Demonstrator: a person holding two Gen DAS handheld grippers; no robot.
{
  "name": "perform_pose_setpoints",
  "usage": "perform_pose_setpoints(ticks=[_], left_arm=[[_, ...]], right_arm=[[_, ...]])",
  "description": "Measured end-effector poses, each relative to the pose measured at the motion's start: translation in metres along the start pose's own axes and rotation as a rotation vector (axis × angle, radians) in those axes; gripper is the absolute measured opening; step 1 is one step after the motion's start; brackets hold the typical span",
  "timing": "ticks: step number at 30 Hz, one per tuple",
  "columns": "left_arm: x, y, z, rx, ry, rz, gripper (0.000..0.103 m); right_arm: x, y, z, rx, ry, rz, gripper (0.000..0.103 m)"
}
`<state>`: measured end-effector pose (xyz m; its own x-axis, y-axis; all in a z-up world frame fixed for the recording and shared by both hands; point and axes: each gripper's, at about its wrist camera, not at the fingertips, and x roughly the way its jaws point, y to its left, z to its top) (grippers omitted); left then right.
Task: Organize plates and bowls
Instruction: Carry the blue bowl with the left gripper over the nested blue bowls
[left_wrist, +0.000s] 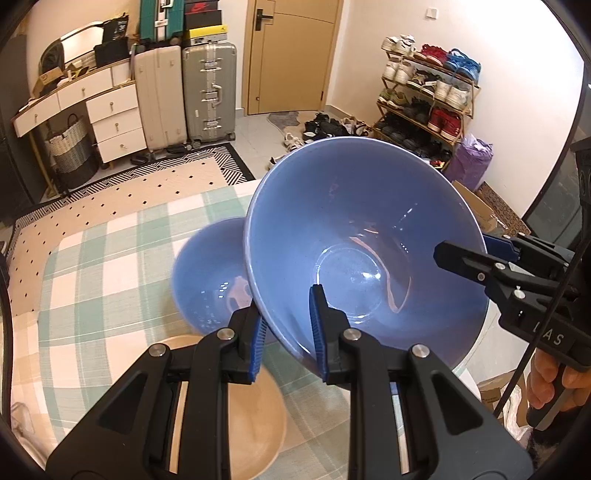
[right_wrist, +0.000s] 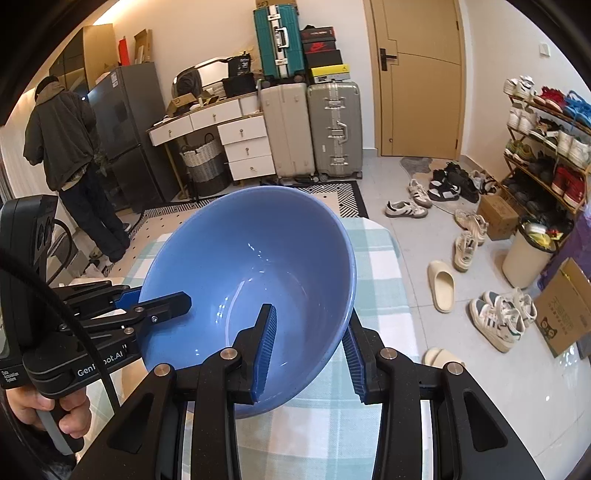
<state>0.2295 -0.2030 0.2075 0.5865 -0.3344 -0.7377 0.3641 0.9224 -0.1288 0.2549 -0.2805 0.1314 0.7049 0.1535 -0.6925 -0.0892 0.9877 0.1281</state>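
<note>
A large blue bowl (left_wrist: 362, 229) (right_wrist: 251, 258) hangs tilted above the table, held by both grippers on opposite sides of its rim. My left gripper (left_wrist: 286, 299) (right_wrist: 155, 297) is shut on the rim, one blue pad inside the bowl and one outside. My right gripper (left_wrist: 469, 247) (right_wrist: 310, 314) is shut on the opposite rim in the same way. Below it in the left wrist view, a second, smaller-looking blue bowl (left_wrist: 210, 269) stands on the table. A beige plate (left_wrist: 255, 417) lies nearer, partly hidden by my left gripper's fingers.
The table (left_wrist: 110, 258) (right_wrist: 373, 277) wears a green and white checked cloth. A person (right_wrist: 62, 136) stands by a dark fridge at the far left. Shoes (right_wrist: 406, 208), slippers, cardboard boxes (right_wrist: 565, 306) and a bin (right_wrist: 524, 258) crowd the floor at the right.
</note>
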Motion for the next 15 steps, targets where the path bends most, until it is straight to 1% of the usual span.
perform_pose_setpoints(ticks=[9, 13, 15], left_arm=[[-0.008, 0.054, 0.006, -0.037, 0.0, 0.034, 0.019], [-0.003, 0.082, 0.007, -0.056, 0.005, 0.046, 0.019], [0.0, 0.089, 0.006, -0.06, 0.008, 0.054, 0.019]], right_arm=[[0.024, 0.038, 0.019, -0.039, 0.016, 0.024, 0.037], [0.037, 0.052, 0.026, -0.053, 0.027, 0.034, 0.037], [0.045, 0.057, 0.028, -0.06, 0.034, 0.038, 0.037]])
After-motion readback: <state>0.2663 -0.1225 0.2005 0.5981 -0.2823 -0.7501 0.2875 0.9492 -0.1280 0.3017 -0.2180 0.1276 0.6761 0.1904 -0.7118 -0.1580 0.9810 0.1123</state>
